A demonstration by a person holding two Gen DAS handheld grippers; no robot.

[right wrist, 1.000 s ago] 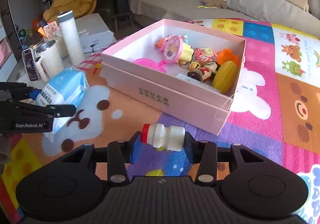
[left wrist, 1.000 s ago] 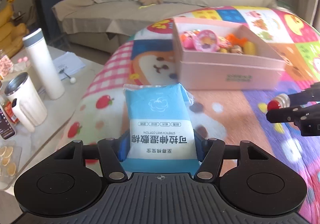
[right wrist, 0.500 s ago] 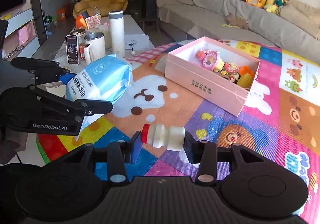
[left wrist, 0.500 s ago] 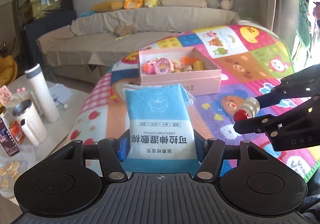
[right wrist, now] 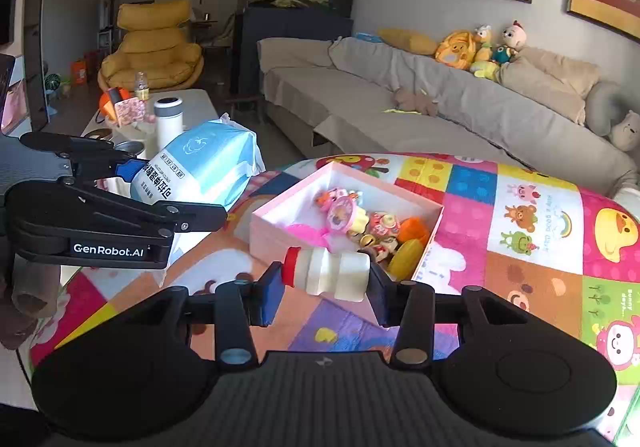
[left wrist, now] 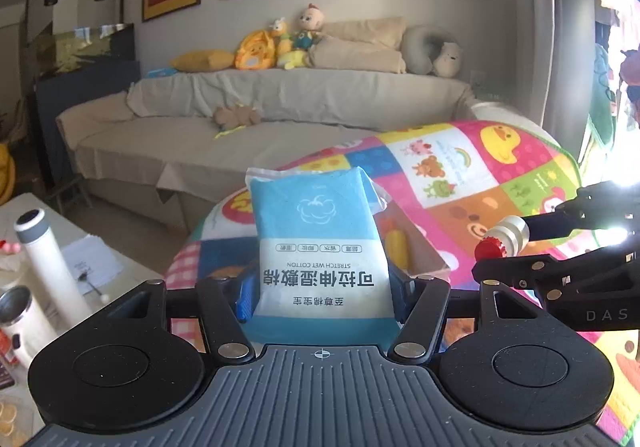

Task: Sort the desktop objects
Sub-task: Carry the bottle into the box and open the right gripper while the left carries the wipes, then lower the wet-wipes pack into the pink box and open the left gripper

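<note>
My left gripper is shut on a blue and white wet-wipes pack and holds it high above the colourful mat. The pack also shows in the right wrist view, held by the left gripper at the left. My right gripper is shut on a small white drink bottle with a red cap, held sideways above the mat. The bottle shows at the right in the left wrist view. A pink box with several toys lies on the mat beyond the bottle.
A grey sofa with plush toys runs along the back. A side table at the left carries a white flask, a metal mug and papers. A yellow armchair stands far left.
Both grippers have risen and pulled back from the pink box, still holding the pack and the bottle. The box now looks smaller and lower; the wall and sofa fill the views.
</note>
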